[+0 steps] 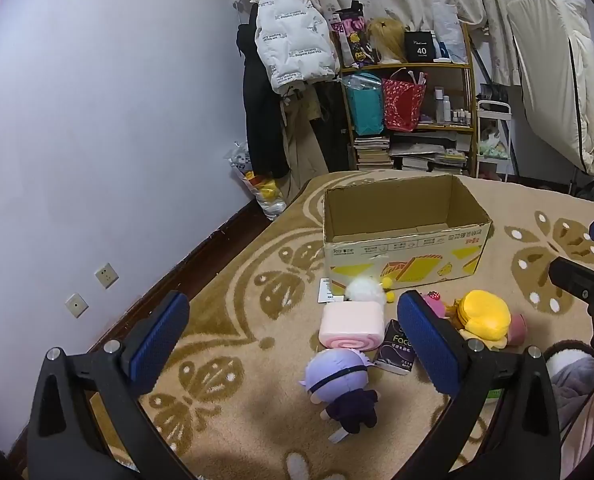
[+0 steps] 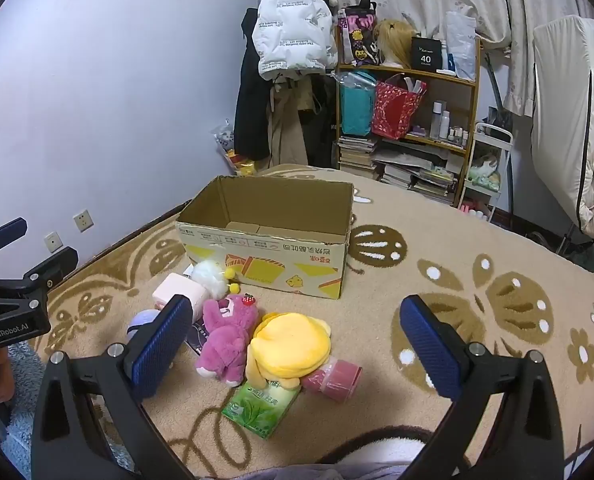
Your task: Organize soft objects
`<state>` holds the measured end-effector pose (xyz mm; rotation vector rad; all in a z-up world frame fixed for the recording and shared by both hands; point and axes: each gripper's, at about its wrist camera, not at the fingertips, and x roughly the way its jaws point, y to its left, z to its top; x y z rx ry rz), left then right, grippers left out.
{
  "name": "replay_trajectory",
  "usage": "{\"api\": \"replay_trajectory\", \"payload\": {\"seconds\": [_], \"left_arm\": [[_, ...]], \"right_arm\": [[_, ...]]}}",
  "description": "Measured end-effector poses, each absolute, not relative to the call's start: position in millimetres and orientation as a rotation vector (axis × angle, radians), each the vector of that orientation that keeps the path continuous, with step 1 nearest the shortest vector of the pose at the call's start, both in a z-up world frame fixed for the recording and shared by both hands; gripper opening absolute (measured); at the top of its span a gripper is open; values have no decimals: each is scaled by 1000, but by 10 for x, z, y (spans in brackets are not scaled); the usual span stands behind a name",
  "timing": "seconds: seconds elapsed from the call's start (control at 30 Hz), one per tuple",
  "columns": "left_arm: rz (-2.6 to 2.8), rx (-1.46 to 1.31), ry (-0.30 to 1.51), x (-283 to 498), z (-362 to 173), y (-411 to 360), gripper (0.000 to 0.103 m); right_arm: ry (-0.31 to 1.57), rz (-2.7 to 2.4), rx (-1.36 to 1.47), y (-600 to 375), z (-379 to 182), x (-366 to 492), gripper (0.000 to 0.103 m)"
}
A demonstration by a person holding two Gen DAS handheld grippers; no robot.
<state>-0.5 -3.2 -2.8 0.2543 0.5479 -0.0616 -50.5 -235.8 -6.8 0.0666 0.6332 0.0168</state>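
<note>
Both grippers hung wide open and empty over the carpet (image 2: 497, 240), the left gripper (image 1: 293, 340) above a purple-haired doll (image 1: 341, 384), the right gripper (image 2: 293, 344) above a yellow plush (image 2: 293, 344). Soft toys lay heaped just in front of the open cardboard box (image 2: 265, 252): a pink bear (image 2: 227, 336), a pink roll cushion (image 1: 351, 326), a white fluffy ball (image 2: 209, 276). Nothing was in the box yet, as far as I could see. My read: best to drop onto one toy's body, squeeze its middle, lift clear of the tissue packs (image 2: 261, 410), then carry it over the near wall.
</note>
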Motion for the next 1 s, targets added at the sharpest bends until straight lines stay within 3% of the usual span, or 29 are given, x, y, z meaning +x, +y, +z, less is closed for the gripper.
{"api": "replay_trajectory", "payload": {"seconds": [1.0], "left_arm": [[-63, 253, 553, 14, -41, -30, 103]], "right_arm": [[636, 17, 65, -2356, -76, -497, 103]]}}
